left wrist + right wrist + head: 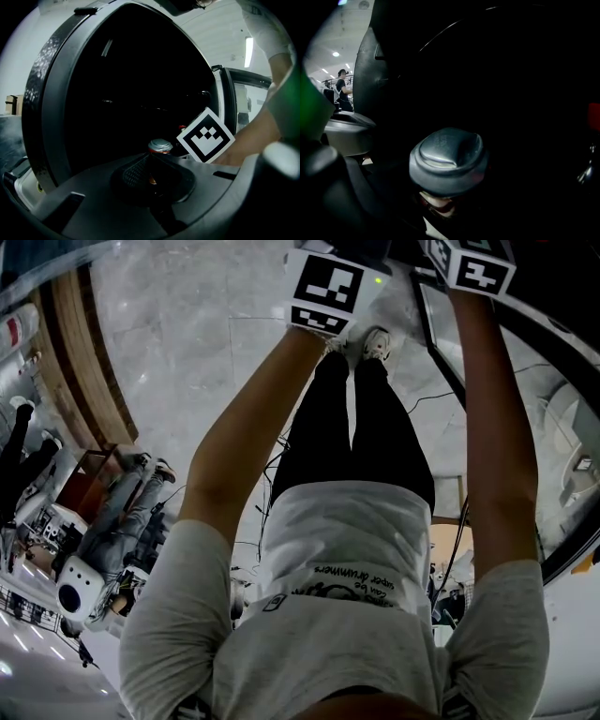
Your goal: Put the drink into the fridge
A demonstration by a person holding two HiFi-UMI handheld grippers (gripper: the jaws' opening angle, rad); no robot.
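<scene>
The head view shows both arms stretched forward; only the marker cubes of my left gripper (323, 292) and right gripper (473, 263) show there. In the left gripper view my left gripper (152, 176) is shut on a drink can (160, 146), whose silver top and orange side show between the ribbed pads. It points into the dark open fridge (140, 93). In the right gripper view my right gripper (450, 201) holds a second drink (449, 159), with a grey top and a red-and-white label. The darkness hides its jaws.
The fridge's thick grey door frame (51, 93) curves along the left. The right gripper's marker cube (205, 136) sits just right of the can. A black door edge (439, 334) crosses the pale stone floor. Other people (122, 512) are off to the left.
</scene>
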